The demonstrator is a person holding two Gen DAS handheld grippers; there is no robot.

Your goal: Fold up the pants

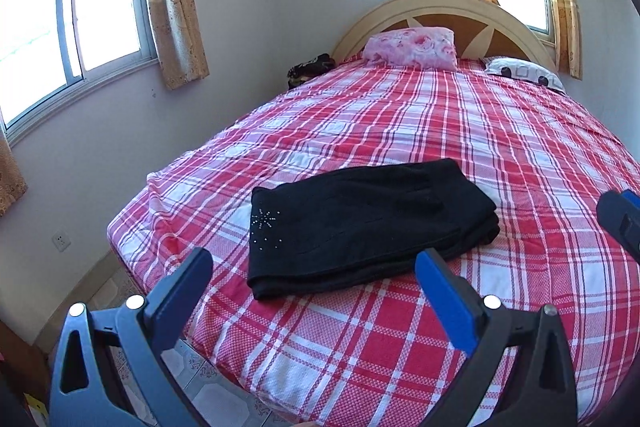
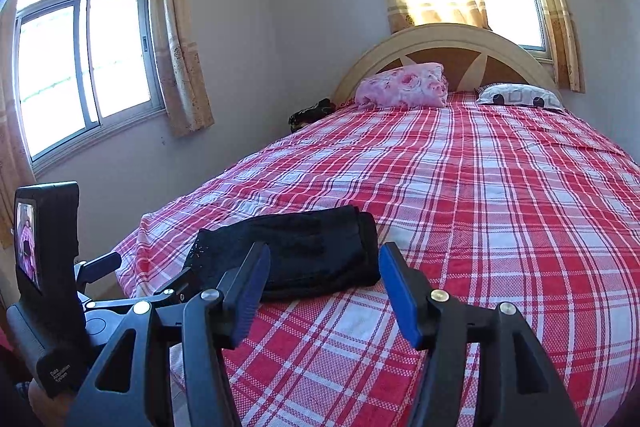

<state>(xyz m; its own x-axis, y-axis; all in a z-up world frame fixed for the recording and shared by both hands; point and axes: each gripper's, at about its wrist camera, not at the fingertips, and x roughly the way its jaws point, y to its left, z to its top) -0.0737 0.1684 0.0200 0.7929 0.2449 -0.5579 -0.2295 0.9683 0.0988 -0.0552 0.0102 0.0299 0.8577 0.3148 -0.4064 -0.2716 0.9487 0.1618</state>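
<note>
Folded pants on bed (both fingers apart)

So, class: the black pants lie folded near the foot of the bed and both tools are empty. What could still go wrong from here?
1. The folded pants sit close to the bed's foot edge; a nudge might slide them toward the floor.
2. The layered fold on their right side looks loose, so it could spring open if bumped.
3. The open left tool and right tool point at the bundle from close by; a careless move could snag the fabric.
</note>
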